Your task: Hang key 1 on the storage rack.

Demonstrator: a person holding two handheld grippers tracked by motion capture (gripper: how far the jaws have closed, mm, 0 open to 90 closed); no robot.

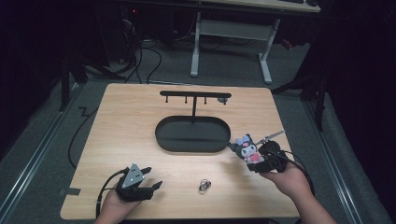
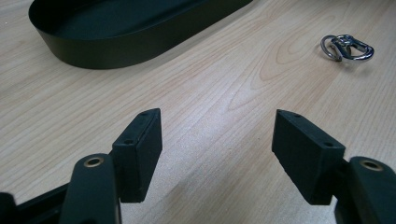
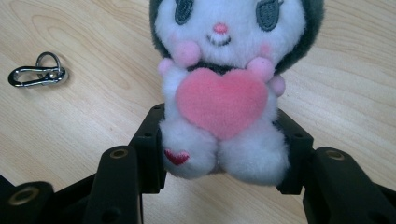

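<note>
Pale wood tabletop point(image 1: 130, 126) spreads under dark surroundings, with a black oval tray point(image 1: 192, 135) and its hook stand point(image 1: 195, 96) at the middle. My right gripper point(image 3: 219, 149) clasps a plush doll point(image 3: 223, 93) by its lower body, both pads pressing its sides, just right of the tray. My left gripper point(image 2: 217, 149) rests low near the front edge, jaws apart around bare wood. Between my hands lies a metal carabiner clip point(image 1: 204, 185).

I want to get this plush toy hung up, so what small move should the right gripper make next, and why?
Probably carry the plush toy up and toward the hook rack. The right gripper already clamps its lower body, it hangs clear of the table, and the rack's pegs stand beyond the black tray.
</note>
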